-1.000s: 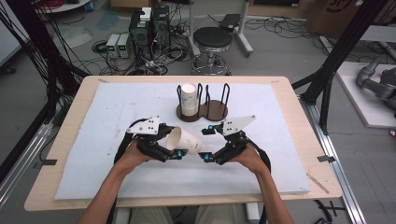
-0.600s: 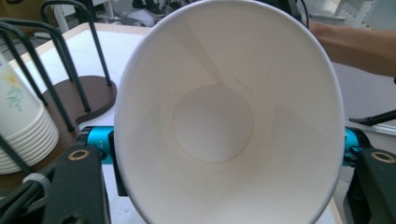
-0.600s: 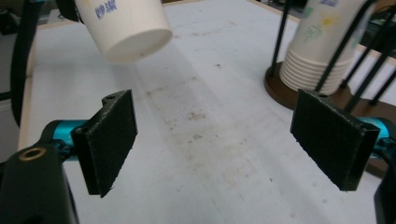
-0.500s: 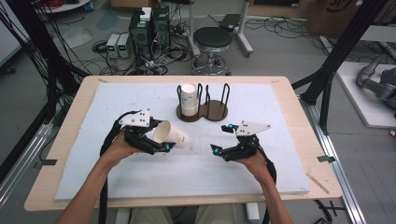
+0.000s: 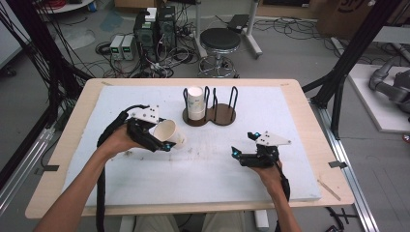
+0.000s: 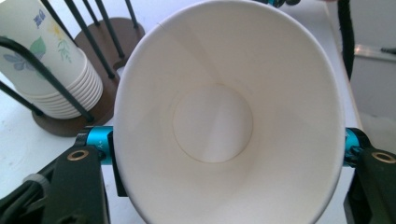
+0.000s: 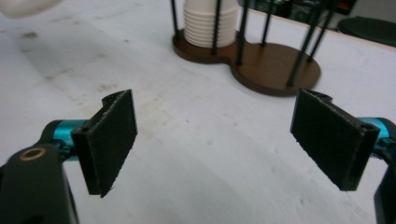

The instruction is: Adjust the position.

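A white paper cup (image 5: 170, 133) lies on its side above the white mat, and my left gripper (image 5: 166, 141) is shut on it. In the left gripper view the cup's open mouth (image 6: 215, 116) faces the camera, squeezed oval between the two jaws. My right gripper (image 5: 243, 146) hovers low over the mat at centre right. Its pads (image 7: 109, 140) stand wide apart, open, with nothing between them. A brown cup holder (image 5: 223, 115) with black wire posts stands at the back centre. A stack of paper cups (image 5: 196, 102) fills its left ring; the right ring holds no cup.
A white mat (image 5: 290, 116) covers most of the wooden table (image 5: 309, 111). Seen from the left gripper, the flower-printed cup stack (image 6: 51, 79) is close by. Black frame posts stand at both table sides, with a stool (image 5: 220, 41) and electronics beyond the far edge.
The two hands have drawn apart from the middle. The left gripper carried the cup left and a little up. The right gripper moved right and lower, with nothing in it.
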